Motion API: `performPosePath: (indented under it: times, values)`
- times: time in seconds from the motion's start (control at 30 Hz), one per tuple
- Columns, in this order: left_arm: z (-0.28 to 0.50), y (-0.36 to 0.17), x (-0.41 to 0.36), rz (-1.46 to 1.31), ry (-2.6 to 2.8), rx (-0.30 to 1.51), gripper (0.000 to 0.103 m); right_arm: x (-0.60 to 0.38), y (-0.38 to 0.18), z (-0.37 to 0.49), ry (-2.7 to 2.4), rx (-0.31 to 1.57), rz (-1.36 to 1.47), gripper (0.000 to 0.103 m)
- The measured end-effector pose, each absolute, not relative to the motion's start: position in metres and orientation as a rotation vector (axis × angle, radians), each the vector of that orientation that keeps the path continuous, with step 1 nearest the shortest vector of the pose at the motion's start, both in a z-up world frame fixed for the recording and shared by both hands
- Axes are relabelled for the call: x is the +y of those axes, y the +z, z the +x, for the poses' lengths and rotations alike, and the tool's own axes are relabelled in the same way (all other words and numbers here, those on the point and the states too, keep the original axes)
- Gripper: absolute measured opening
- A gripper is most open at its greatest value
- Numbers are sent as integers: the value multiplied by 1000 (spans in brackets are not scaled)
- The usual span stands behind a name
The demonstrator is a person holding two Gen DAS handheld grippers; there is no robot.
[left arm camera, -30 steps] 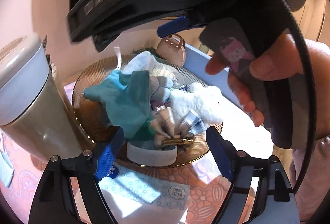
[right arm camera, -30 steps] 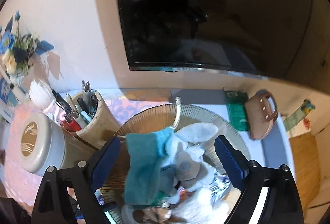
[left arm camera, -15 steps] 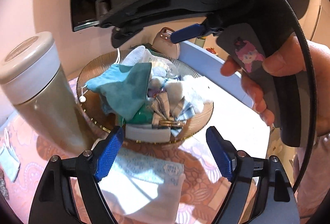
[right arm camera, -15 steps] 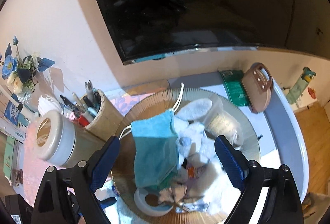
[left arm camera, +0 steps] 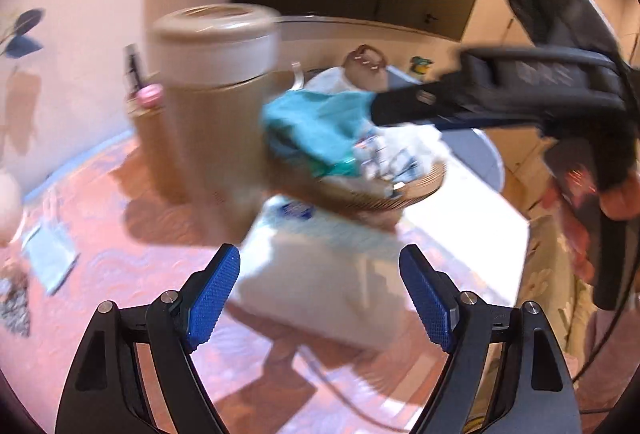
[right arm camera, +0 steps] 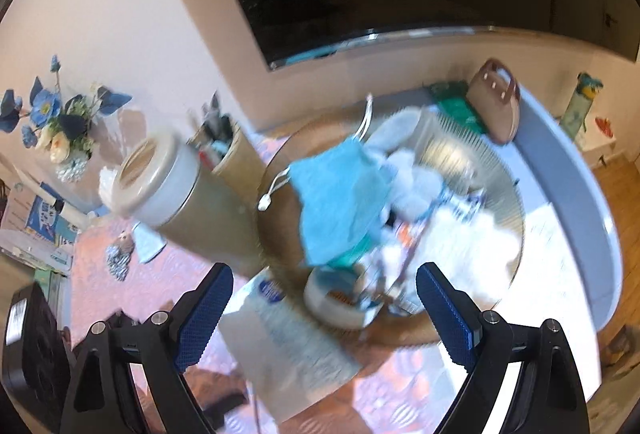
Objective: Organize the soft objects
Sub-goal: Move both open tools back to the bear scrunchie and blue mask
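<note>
A round woven basket (right arm camera: 496,170) holds a heap of soft things: a teal cloth pouch (right arm camera: 340,190) with a white drawstring on top, white plush toys (right arm camera: 412,170) and checked fabric. The basket (left arm camera: 384,194) and teal pouch (left arm camera: 320,126) also show in the left wrist view. My left gripper (left arm camera: 320,290) is open and empty, low over a pale tissue pack (left arm camera: 316,266) in front of the basket. My right gripper (right arm camera: 322,314) is open and empty above the basket's near edge; its body (left arm camera: 520,90) shows in the left wrist view. Both views are motion-blurred.
A tall beige canister (right arm camera: 180,190) with a white lid stands left of the basket, a pen holder (right arm camera: 224,150) behind it. A brown mini handbag (right arm camera: 496,102) and a green packet (right arm camera: 456,106) lie at the back. A flower vase (right arm camera: 60,130) stands far left. A patterned pink cloth (left arm camera: 120,274) covers the table.
Both grippers have pulled back and away from the basket, both staying open. The left view has swung left and lower, so the canister and tissue pack now fill its middle.
</note>
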State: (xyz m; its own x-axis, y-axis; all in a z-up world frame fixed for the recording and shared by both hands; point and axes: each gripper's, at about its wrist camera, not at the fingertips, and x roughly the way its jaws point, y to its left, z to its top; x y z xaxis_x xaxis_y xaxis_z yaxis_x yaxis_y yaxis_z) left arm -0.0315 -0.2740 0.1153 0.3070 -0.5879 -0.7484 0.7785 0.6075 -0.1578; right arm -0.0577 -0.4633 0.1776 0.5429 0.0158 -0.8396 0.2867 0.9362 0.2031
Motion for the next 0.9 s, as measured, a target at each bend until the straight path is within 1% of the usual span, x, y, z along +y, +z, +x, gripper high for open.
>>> performPosePath:
  times: [0.23,0.53,0.73,0.9]
  values:
    - [-12,104,-215,282,-797,873,81,-400,155,-59,-71,1033,312,92]
    - [32,99,-134,253,-648,891,81,-306,122,-28,67,1120,210,92]
    - [72,98,-80,220,-565,922,81,-265,115,-1,132,1118,191,92]
    - [106,99,-42,222,-485,918,81,-236,108,22,185,1074,172,92]
